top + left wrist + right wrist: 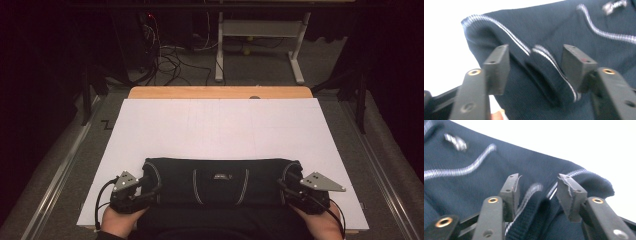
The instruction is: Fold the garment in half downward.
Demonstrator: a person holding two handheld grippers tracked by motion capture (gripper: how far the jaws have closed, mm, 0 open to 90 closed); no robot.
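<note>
Jaws wide — both grippers straddle striped folds | navy knit garment (220, 182) soft, limp | pinch trimmed end folds — left gripper (535, 60), right gripper (537, 188)

**A:** anyone able to read the small pale label (220, 176) on the dark navy knit garment with white striped trim (220, 192)?

**B:** nope, too tiny and blurred in every view. No readable text anywhere.

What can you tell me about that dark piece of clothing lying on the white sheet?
The dark navy garment looks knitted, with pale stitched lines and a small light label at its middle. It lies folded into a wide band across the near edge of the white sheet. The left hand-held gripper and right hand-held gripper each straddle a trimmed fold at its ends, jaws open.
</note>
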